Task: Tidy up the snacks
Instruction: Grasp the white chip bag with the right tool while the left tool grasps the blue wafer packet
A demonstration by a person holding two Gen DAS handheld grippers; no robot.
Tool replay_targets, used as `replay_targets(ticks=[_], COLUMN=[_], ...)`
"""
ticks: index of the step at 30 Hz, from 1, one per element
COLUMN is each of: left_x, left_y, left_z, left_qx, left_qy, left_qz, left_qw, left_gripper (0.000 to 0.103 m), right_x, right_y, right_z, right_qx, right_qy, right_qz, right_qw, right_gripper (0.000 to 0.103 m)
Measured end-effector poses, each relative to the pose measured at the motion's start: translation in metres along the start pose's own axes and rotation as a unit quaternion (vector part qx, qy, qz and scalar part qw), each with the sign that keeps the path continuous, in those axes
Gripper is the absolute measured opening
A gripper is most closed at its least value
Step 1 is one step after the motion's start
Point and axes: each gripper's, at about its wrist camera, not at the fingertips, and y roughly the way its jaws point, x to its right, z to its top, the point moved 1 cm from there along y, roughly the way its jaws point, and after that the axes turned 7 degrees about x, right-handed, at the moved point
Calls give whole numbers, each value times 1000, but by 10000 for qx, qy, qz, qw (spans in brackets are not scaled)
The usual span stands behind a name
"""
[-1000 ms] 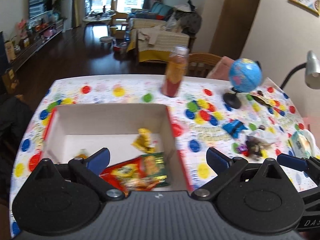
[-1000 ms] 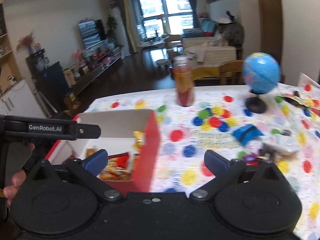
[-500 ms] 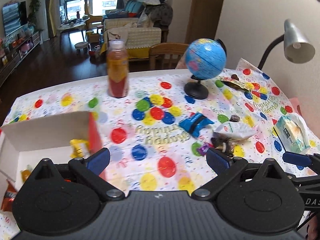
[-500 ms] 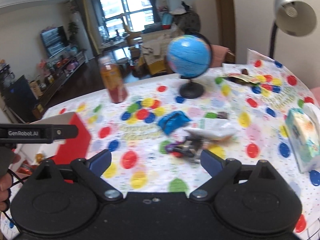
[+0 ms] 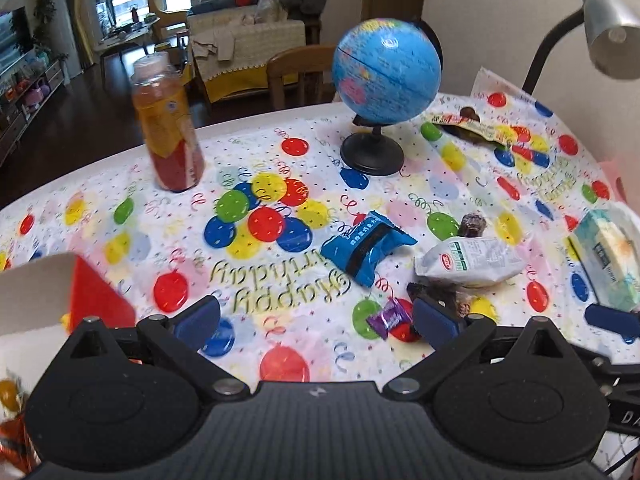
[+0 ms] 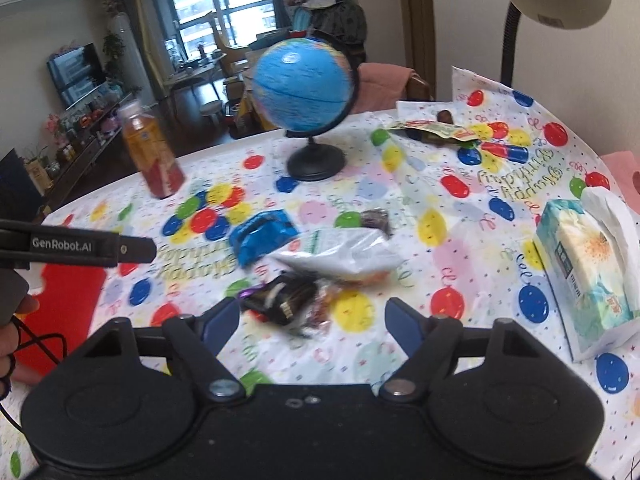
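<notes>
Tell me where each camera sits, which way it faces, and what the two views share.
Left wrist: on the left gripper, angled down over the table; its open fingers show, box corner at left.
Right wrist: on the right gripper, angled down at the dark wrapper pile; its open fingers, just narrowing on nothing, and a hand show.
Shared: globe, bottle, blue packet, white packet, tissue pack.

I see a glossy plastic party cloth [image 5: 280,152] over the tabletop. Blue snack packet [image 5: 366,246] and white pouch [image 5: 468,260] are shiny film, purple candy [image 5: 386,317] is foil-like. Globe [image 5: 386,70] is smooth and glossy on a matt black base. Bottle [image 5: 170,128] is clear plastic. Tissue pack [image 6: 586,268] is soft film; box [image 5: 36,292] is matt cardboard
</notes>
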Motion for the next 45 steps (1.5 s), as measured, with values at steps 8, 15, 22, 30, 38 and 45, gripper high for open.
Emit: replay_targets(ticks=[8,15,22,30,38,45], left_x=[16,18,16,21,25,19], left_y=[60,106,140,167,176,170], left_z=[20,28,30,29,26,27], left_qx=[-249,-445,-655,-878,-965,-865], left_qy=[276,336,401,608,722,577], left_qz=[-155,-93,-131,-363,-566,-447], left_qw=[9992,9984,9970,9936,9911,9936], left_gripper=[102,102,98,93,68,44], right_x=[29,42,38,48,46,44], right_y=[43,85,125,151,155,142], right_z=[17,32,37,26,16,17], right_qx=[-101,-196,-441,-802,-909,-651], right_qy=[90,259,356,947,1351,1323], right_qz=[-131,-173,-187,-38,414,381], right_qw=[9998,9993,9982,9923,9858,9883], right_gripper=[79,83,91,100,90,64])
